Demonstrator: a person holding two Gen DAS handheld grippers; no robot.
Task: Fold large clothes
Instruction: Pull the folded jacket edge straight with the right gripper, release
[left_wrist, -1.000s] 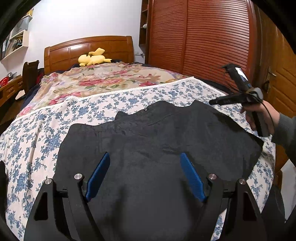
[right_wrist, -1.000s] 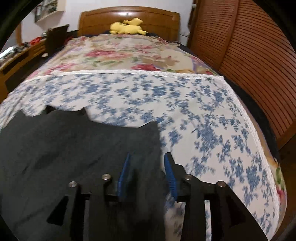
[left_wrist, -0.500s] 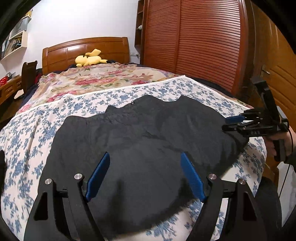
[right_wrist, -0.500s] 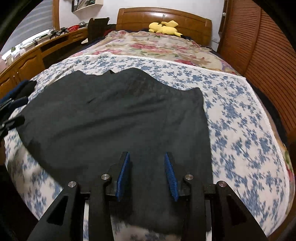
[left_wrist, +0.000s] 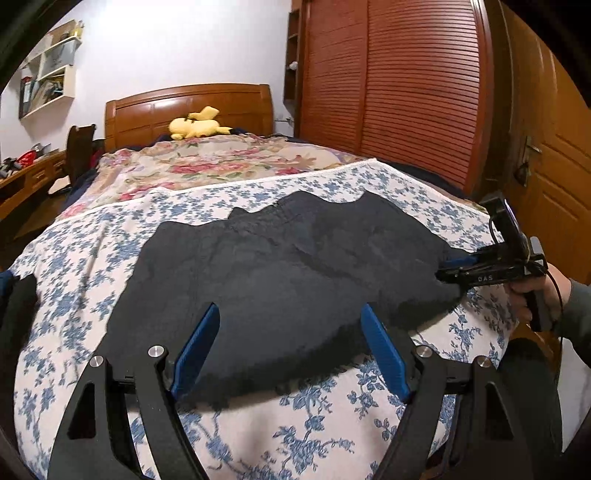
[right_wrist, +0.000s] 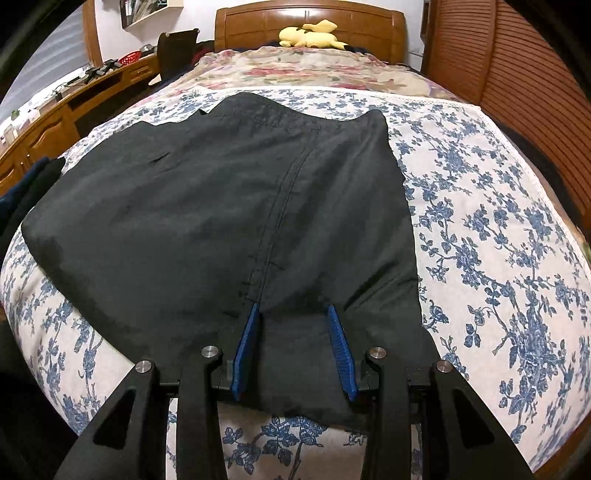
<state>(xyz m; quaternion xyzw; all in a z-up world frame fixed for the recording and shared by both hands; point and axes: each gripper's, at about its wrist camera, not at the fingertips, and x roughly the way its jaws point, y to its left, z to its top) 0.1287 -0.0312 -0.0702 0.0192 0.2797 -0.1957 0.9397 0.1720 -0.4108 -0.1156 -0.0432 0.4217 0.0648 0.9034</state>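
Note:
A large black garment (left_wrist: 288, 273) lies spread flat on the blue-flowered sheet of the bed (left_wrist: 74, 295); it also shows in the right wrist view (right_wrist: 221, 206) with a stitched seam running toward me. My left gripper (left_wrist: 290, 325) is open and empty above the garment's near edge. My right gripper (right_wrist: 293, 314) is open, its blue fingers astride the garment's near hem; the cloth lies between them without being pinched. The right gripper also shows in the left wrist view (left_wrist: 448, 269) at the garment's right corner.
A yellow plush toy (left_wrist: 197, 127) rests by the wooden headboard (left_wrist: 184, 107). A floral quilt (left_wrist: 221, 162) covers the far bed. Slatted wooden wardrobe doors (left_wrist: 406, 92) stand to the right. A desk (right_wrist: 55, 114) runs along the left. Dark clothing (right_wrist: 22, 192) lies at the left bed edge.
Both grippers have drawn back toward the foot of the bed. The right gripper has come down to the garment's near right corner and its jaws have widened.

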